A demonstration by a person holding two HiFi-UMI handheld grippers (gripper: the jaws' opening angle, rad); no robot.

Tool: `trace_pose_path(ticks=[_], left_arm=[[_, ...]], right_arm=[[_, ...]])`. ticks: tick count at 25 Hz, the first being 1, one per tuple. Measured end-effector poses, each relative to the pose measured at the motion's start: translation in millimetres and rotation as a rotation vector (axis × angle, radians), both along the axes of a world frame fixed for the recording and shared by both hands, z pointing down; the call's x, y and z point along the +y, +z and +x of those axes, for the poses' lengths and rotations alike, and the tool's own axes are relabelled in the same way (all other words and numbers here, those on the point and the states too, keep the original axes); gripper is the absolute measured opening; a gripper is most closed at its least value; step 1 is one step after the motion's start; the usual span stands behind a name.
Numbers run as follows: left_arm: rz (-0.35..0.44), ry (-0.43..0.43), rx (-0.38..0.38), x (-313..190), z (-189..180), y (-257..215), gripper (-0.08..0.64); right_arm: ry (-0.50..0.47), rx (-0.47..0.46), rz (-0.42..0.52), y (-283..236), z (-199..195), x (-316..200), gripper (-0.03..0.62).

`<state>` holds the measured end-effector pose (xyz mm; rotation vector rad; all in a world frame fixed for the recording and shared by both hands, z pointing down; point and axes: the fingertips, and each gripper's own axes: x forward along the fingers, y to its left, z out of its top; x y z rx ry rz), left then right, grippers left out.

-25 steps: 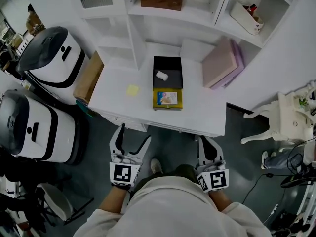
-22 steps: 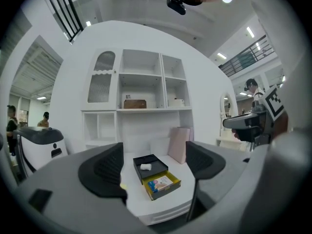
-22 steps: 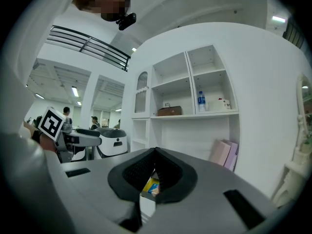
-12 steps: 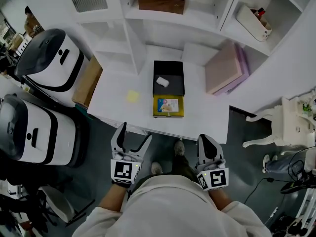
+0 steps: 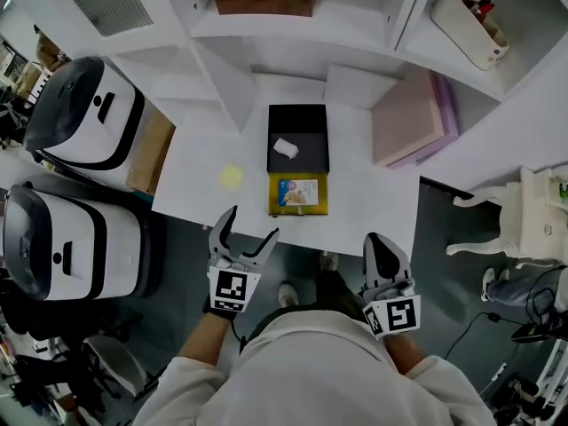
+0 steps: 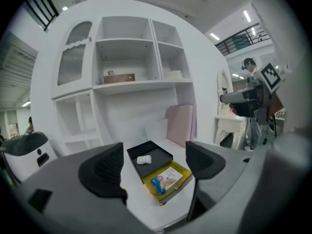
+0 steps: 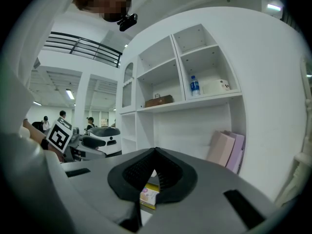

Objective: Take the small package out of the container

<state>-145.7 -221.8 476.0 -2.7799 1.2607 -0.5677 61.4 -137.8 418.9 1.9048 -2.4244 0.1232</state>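
Observation:
A black open container lies on the white table, and a small white package rests inside it. Touching its near end is a yellow tray holding a printed card. My left gripper hangs open just before the table's front edge, left of the tray. In the left gripper view the container, the package and the yellow tray show between the spread jaws of that gripper. My right gripper is shut and empty, off the table's front right; the right gripper view shows its jaws pressed together.
Pink and purple boards lean on the wall at the table's right. A yellow note lies left of the tray. Two white-and-black machines and a cardboard slab stand at the left. Shelves rise behind; a white chair stands right.
The view has drawn closer to the table. Both grippers have moved forward toward its front edge, the left one more. Their jaws have not changed.

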Motion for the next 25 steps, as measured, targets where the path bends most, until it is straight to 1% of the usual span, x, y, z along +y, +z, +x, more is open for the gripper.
trace_pose_path(ticks=[5, 9, 13, 20, 25], left_arm=[[-0.037, 0.095, -0.134, -32.2, 34.2, 43.6, 0.402], [-0.067, 0.166, -0.237, -47.4, 55.8, 77.6, 0.402], [-0.087, 0.231, -0.325, -57.7, 70.7, 105.4, 0.402], [-0.115, 0.333, -0.468, -61.4, 84.3, 150.9, 0.402], [-0.105, 0.427, -0.582, -64.2, 88.8, 179.3, 0.402]], right_arm=[[0.041, -0.021, -0.033, 18.4, 34.8, -13.3, 0.025], [0.085, -0.031, -0.059, 29.4, 63.6, -16.7, 0.025], [0.120, -0.036, -0.078, 38.0, 84.6, -17.1, 0.025], [0.158, -0.046, -0.107, 48.8, 101.6, -15.7, 0.025], [0.183, -0.051, -0.118, 53.6, 110.1, -15.6, 0.025]])
